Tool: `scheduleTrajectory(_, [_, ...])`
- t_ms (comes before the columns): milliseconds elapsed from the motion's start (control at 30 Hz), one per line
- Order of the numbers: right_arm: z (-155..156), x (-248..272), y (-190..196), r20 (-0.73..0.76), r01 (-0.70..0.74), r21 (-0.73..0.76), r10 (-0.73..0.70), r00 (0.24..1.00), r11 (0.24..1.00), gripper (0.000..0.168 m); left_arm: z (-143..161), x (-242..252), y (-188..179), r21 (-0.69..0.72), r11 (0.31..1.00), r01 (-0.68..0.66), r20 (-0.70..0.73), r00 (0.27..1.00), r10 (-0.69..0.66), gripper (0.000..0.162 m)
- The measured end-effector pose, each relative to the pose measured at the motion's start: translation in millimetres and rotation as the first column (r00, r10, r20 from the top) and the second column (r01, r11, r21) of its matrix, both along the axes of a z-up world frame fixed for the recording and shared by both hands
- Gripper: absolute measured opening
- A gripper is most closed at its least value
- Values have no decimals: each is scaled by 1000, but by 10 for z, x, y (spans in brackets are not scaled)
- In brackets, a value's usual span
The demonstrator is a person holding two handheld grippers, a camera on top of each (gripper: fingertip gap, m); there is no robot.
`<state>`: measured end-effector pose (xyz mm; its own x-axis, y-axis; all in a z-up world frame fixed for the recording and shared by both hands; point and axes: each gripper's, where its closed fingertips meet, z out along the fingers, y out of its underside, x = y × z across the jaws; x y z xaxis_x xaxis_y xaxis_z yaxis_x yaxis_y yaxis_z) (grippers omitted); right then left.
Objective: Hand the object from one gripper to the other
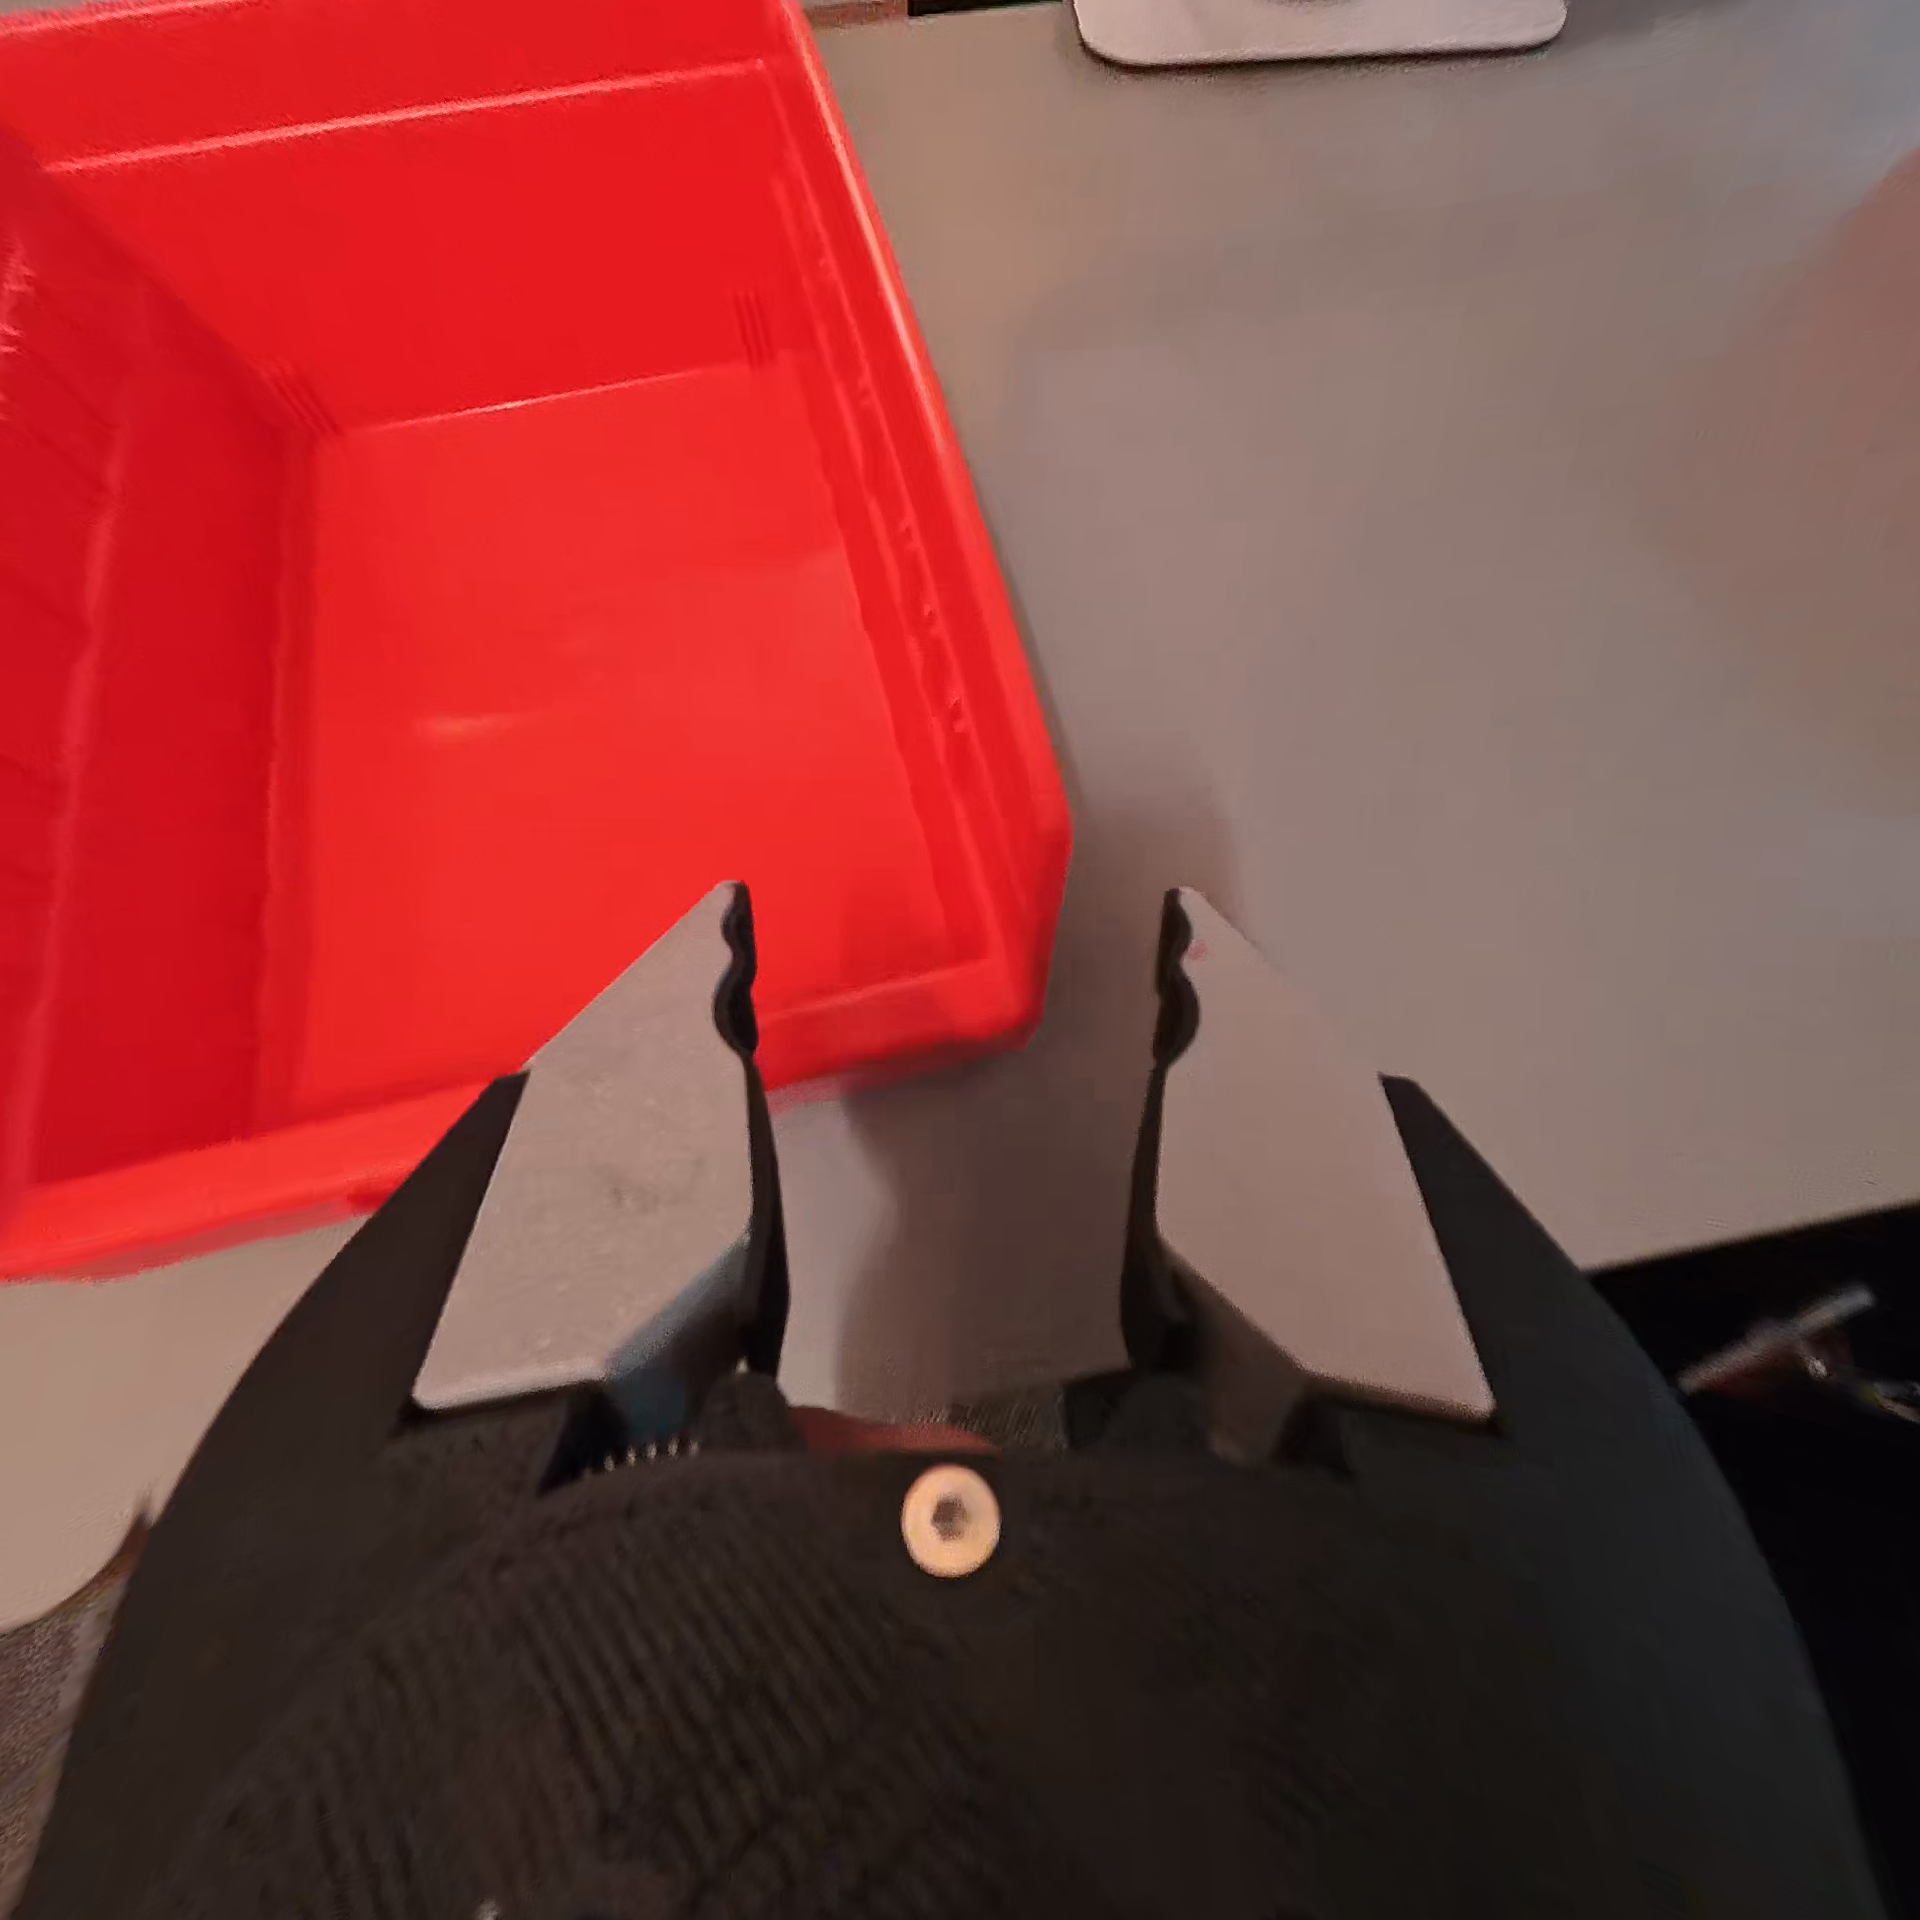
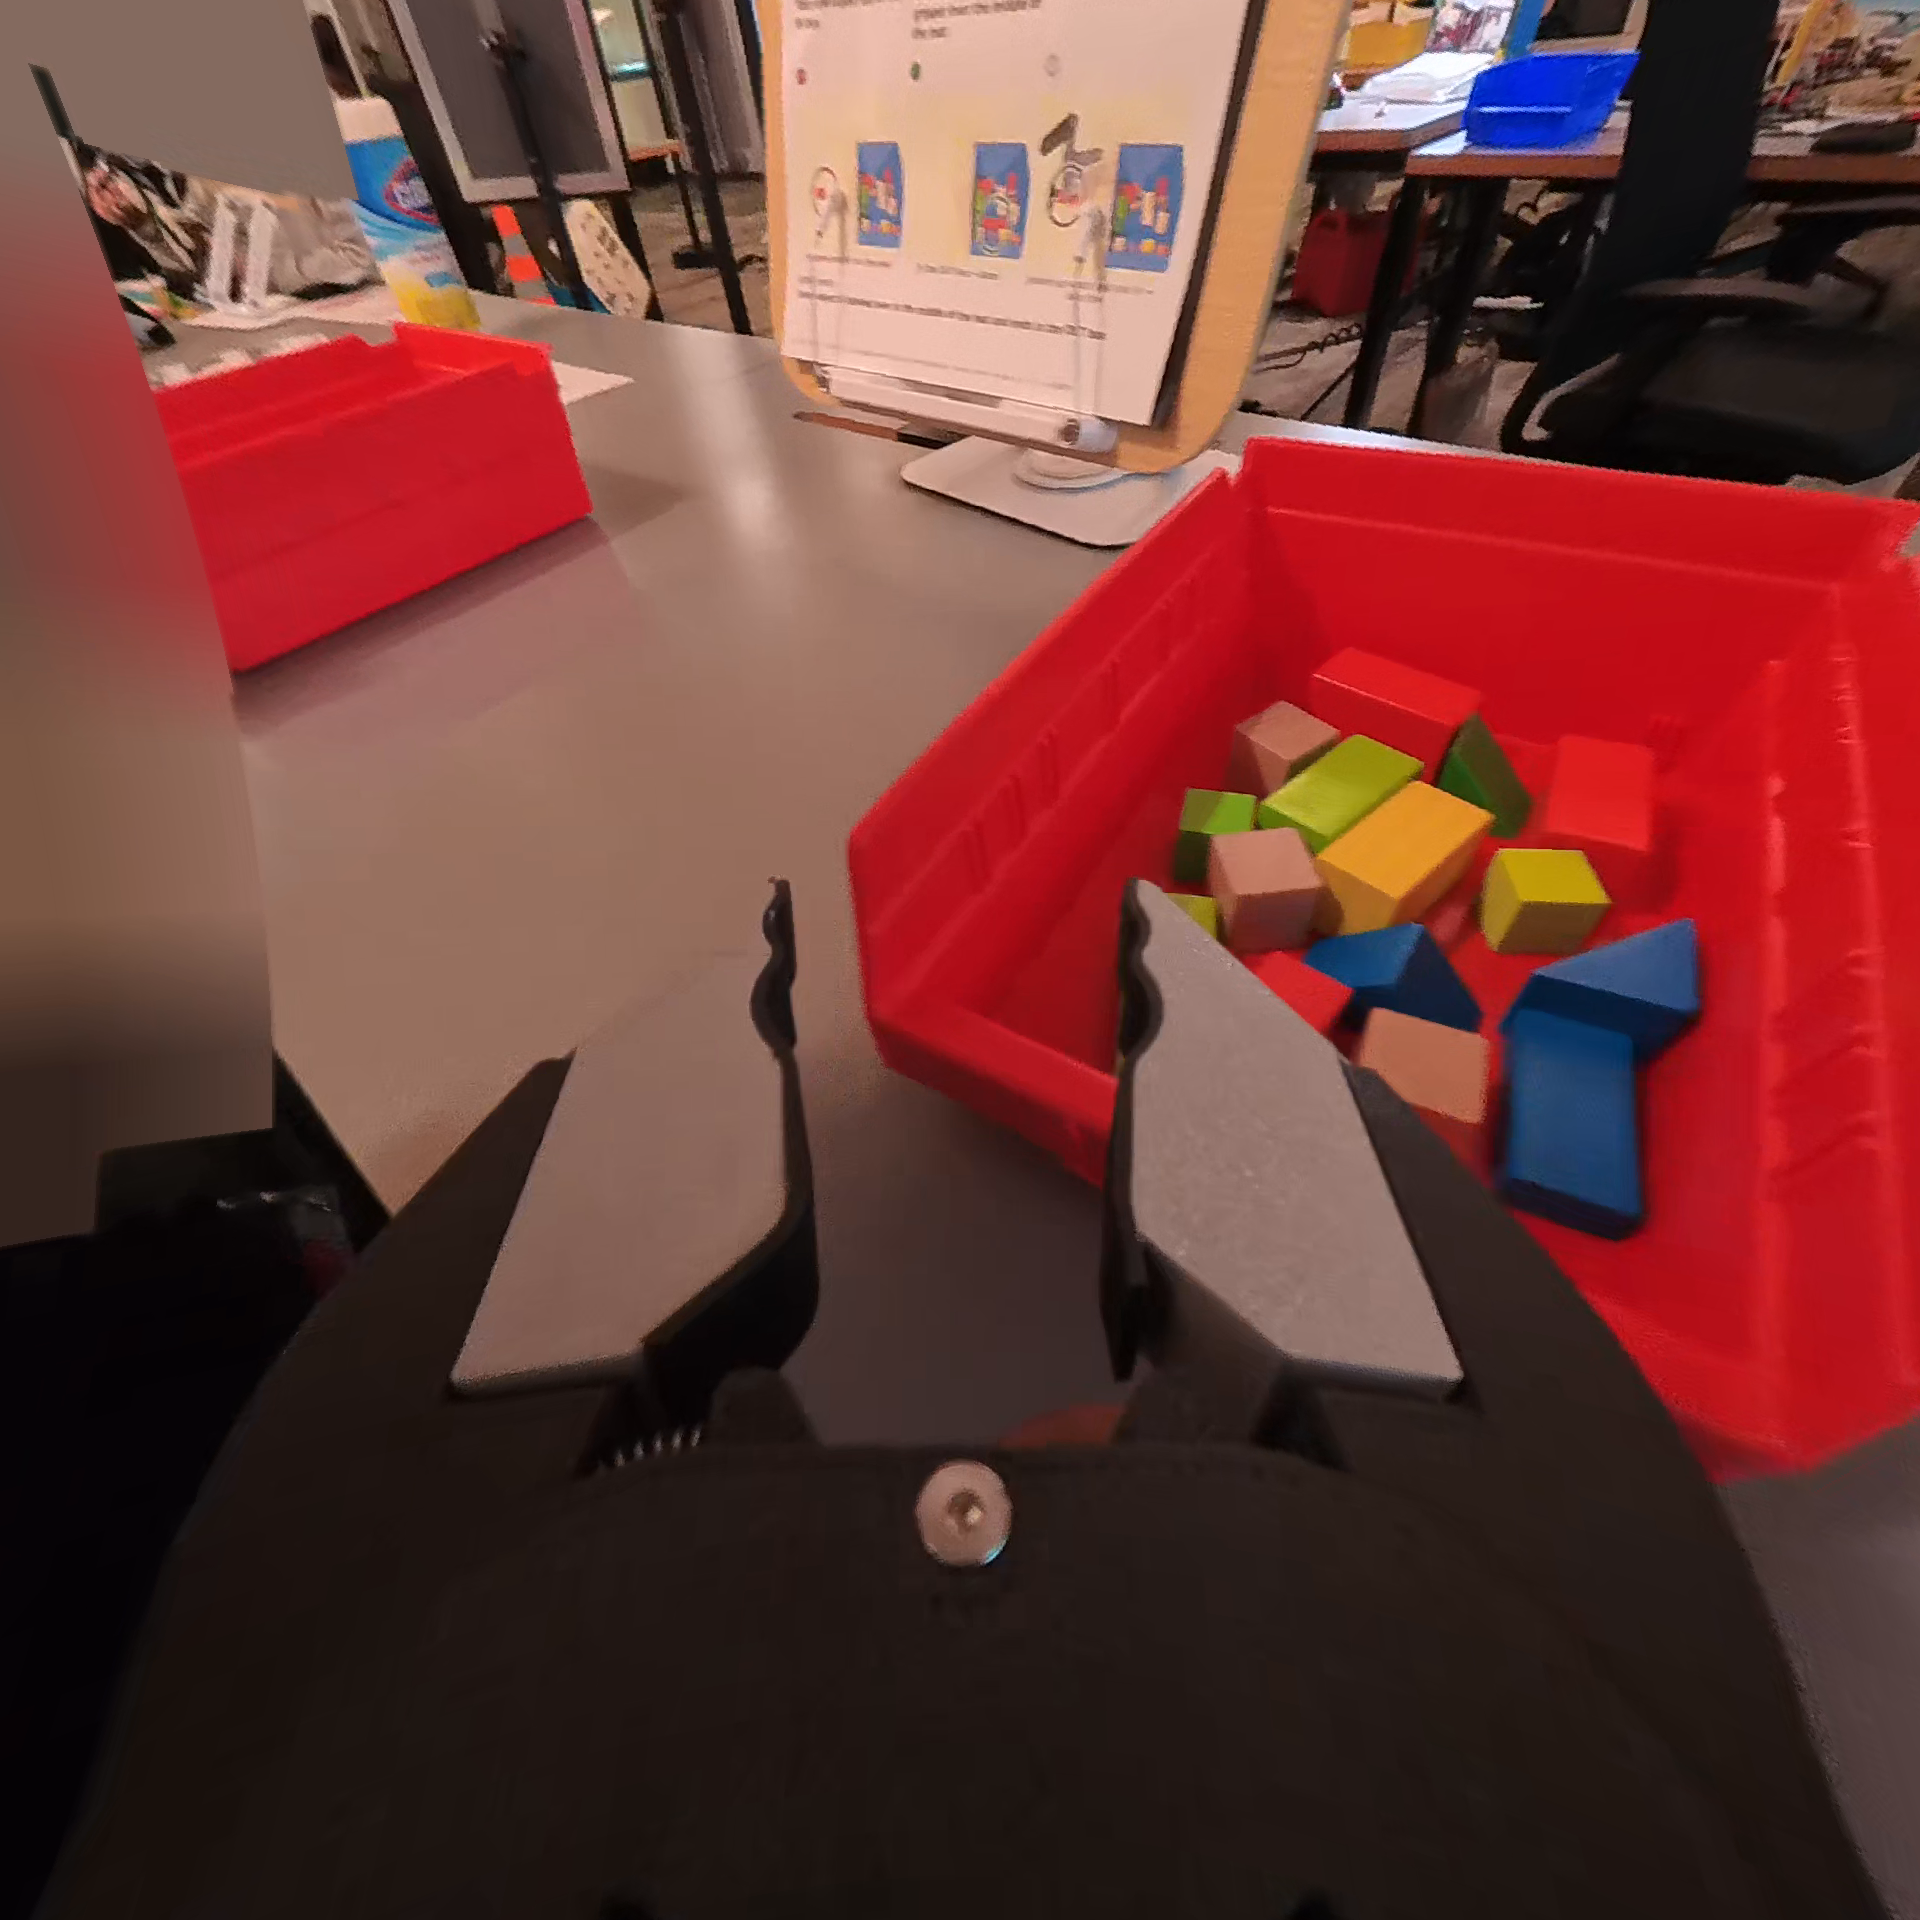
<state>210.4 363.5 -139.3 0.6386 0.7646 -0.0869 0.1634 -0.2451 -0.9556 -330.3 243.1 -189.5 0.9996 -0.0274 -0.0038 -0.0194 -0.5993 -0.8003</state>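
Note:
My left gripper (image 1: 954, 935) is open and empty, held over the near right corner of an empty red bin (image 1: 540, 644) on the grey table. My right gripper (image 2: 954, 935) is open and empty, just left of the near wall of a second red bin (image 2: 997, 862). That bin holds several coloured wooden blocks: a yellow-orange block (image 2: 1403, 871), green blocks (image 2: 1340, 792), red blocks (image 2: 1392, 698), tan cubes (image 2: 1262, 888) and blue blocks (image 2: 1574, 1117). The empty red bin also shows far left in the right wrist view (image 2: 384, 499).
A stand with a printed sheet (image 2: 997, 208) rests on a white base (image 2: 1049, 488) at the back of the table; the base shows in the left wrist view (image 1: 1320, 31). Bottles and clutter (image 2: 405, 229) stand at the back left. The table's front edge (image 1: 1745, 1236) runs at the right. Spacing between my two grippers at the tips: around 55 centimetres.

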Motion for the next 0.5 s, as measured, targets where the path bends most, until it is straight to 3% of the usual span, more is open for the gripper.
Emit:
scheduleTrajectory(100, [16,-148,-97,-36,20,-31,-21,999,999,63,-77,98,196,66,998,-2,17,1000,1,77])
scheduleTrajectory(167, [-14,-223,-87,-32,65,-37,-66,997,997,67,-134,14,286,96,995,-37,-28,999,40,69])
scheduleTrajectory(300, [-186,-339,16,64,186,-45,-183,981,982,92,-102,-101,370,166,982,-88,-25,995,93,57])
scheduleTrajectory(400, [-264,-419,117,120,273,-20,-268,956,962,97,-87,-95,367,185,979,-89,-7,996,92,53])
scheduleTrajectory(433, [-310,-450,160,145,293,-22,-287,947,956,100,-80,-88,371,193,978,-82,-6,996,85,48])
scheduleTrajectory(500, [-424,-486,274,205,337,-35,-323,924,941,101,-83,-55,382,194,980,-38,-19,999,42,10])
